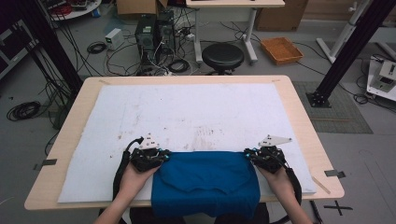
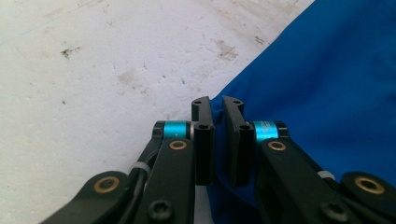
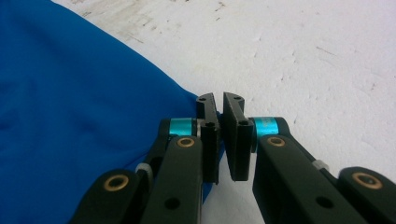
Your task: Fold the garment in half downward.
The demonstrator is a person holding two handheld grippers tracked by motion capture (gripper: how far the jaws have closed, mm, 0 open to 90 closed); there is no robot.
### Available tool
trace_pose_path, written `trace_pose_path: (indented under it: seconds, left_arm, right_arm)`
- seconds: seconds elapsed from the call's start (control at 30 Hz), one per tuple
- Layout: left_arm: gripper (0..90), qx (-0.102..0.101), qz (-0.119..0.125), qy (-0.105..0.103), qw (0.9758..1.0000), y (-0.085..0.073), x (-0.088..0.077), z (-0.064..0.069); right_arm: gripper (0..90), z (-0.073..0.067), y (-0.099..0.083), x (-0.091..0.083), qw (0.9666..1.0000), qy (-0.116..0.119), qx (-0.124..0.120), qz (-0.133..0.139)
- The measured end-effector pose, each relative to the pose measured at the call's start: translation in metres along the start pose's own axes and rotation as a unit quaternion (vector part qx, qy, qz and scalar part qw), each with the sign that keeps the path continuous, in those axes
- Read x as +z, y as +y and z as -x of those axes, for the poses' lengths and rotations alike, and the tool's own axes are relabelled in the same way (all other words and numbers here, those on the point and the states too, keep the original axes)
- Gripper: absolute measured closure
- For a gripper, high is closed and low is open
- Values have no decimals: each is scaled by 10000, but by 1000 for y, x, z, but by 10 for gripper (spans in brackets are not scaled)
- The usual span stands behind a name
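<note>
1. the left hand (image 1: 135, 179) comes in from the near edge of the table (image 1: 299, 112), forearm angled up and inward, and holds the left gripper (image 1: 161, 156) low and level at the far left corner of the blue cloth (image 1: 205, 179).
2. the right hand (image 1: 280, 182) mirrors it and holds the right gripper (image 1: 247, 155) at the cloth's far right corner.
3. in the left gripper view, the jaws are nearly closed, pinching the cloth's edge (image 2: 219, 116) between them.
4. in the right gripper view, the jaws are also nearly closed; the cloth's corner (image 3: 198, 100) lies at the left jaw, seemingly nipped.
5. the cloth lies folded on the white mat (image 1: 187, 107), at the near middle of the table, its near edge hanging over the front.
</note>
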State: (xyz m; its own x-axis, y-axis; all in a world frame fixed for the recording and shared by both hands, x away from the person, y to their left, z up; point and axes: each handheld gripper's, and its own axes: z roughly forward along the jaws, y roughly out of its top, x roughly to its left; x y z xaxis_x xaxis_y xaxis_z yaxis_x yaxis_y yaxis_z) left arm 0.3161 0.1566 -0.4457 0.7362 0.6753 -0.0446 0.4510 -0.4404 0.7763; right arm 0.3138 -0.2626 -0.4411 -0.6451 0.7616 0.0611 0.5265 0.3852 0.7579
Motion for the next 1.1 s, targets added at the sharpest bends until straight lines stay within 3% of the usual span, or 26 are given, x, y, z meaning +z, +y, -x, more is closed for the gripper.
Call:
trace_pose_path:
  seconds: [0.3,0.47,0.7,0.83,1.1]
  left_arm:
    - [831,60,13,120,9999,4,0,2]
    - [830,133,11,169,9998,13,0,-2]
    - [830,311,47,389,9987,29,4,-11]
    - [830,301,85,490,9983,40,7,-22]
    - [831,71,87,703,9975,56,21,-49]
  right_arm:
    - [858,5,5,3,10000,63,-27,25]
    - [858,12,10,5,10000,65,-9,29]
    - [858,20,24,12,10000,-34,-7,46]
    - [858,29,35,22,9999,-154,-3,34]
    - [857,45,61,39,9996,-253,96,78]
